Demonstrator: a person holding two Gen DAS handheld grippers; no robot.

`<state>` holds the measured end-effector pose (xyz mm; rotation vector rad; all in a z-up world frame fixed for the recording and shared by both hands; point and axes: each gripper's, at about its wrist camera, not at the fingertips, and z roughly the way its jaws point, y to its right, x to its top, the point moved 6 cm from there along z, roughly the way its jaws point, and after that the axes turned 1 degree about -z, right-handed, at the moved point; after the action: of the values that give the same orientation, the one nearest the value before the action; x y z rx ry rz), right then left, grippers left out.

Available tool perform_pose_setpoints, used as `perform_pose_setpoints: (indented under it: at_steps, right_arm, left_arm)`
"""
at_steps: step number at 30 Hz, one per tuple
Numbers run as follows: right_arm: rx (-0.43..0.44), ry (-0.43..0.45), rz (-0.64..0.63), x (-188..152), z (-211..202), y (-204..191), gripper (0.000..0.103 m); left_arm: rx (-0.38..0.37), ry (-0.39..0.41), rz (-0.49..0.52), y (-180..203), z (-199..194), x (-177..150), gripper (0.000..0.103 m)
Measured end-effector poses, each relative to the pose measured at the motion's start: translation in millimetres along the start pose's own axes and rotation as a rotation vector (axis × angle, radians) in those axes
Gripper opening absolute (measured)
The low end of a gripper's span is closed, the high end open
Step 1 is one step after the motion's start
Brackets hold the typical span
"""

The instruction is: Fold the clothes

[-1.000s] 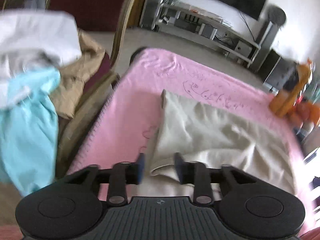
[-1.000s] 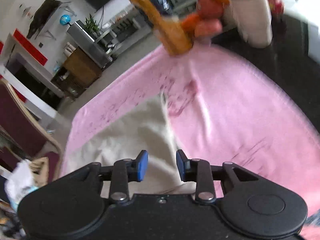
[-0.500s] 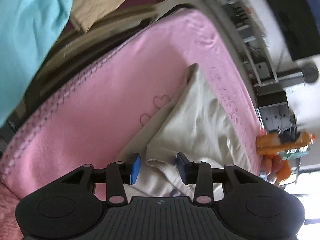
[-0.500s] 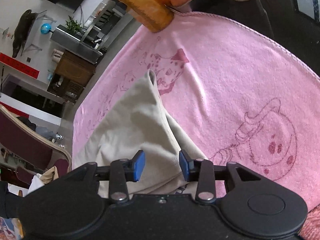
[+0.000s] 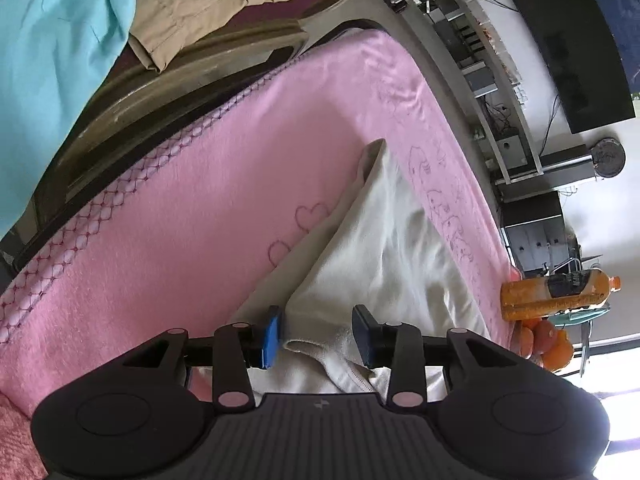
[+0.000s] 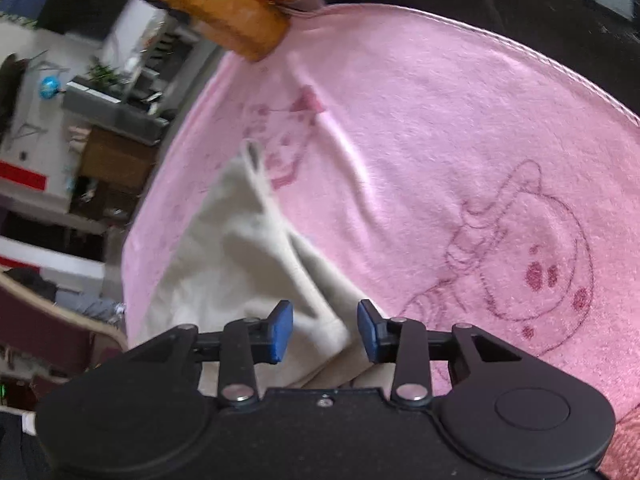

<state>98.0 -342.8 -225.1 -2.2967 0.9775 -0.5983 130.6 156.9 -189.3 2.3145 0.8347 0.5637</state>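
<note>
A cream garment (image 5: 384,248) lies folded on a pink blanket (image 5: 200,208). My left gripper (image 5: 316,336) is open, and the garment's near hem lies between its blue fingertips. In the right wrist view the same cream garment (image 6: 232,240) lies on the pink blanket (image 6: 440,120). My right gripper (image 6: 325,330) is open, with a raised fold of the garment's near corner between its blue fingertips. Neither gripper has closed on the cloth.
A wooden chair (image 5: 192,64) beside the table holds a light blue garment (image 5: 52,52) and a tan garment (image 5: 208,4). An orange juice bottle (image 5: 560,292) and oranges (image 5: 548,344) stand at the blanket's far end. The bottle also shows in the right wrist view (image 6: 200,4).
Both grippers have dropped low and tilted towards the garment's near edge. A second ago the cloth lay flat ahead; now its near hem sits between both pairs of open fingertips.
</note>
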Motion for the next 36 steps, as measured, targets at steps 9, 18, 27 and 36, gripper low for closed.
perform_pose_setpoints:
  at_steps: [9, 18, 27, 36]
  right_arm:
    - [0.125, -0.029, 0.143, -0.7, 6.4, 9.9, 0.036]
    - [0.194, 0.007, 0.051, -2.6, -2.7, -13.4, 0.005]
    - [0.261, 0.031, 0.091, 8.6, -45.4, -14.2, 0.005]
    - [0.055, -0.048, -0.010, -0.6, -19.5, -1.2, 0.034]
  left_arm:
    - [-0.014, 0.012, -0.022, -4.1, 2.1, 0.3, 0.023]
    - [-0.045, 0.137, 0.140, 20.5, -17.5, -1.2, 0.008]
    - [0.024, 0.179, 0.413, 38.0, -62.9, -21.7, 0.009]
    - [0.201, 0.156, 0.462, 21.1, -45.8, -31.4, 0.029]
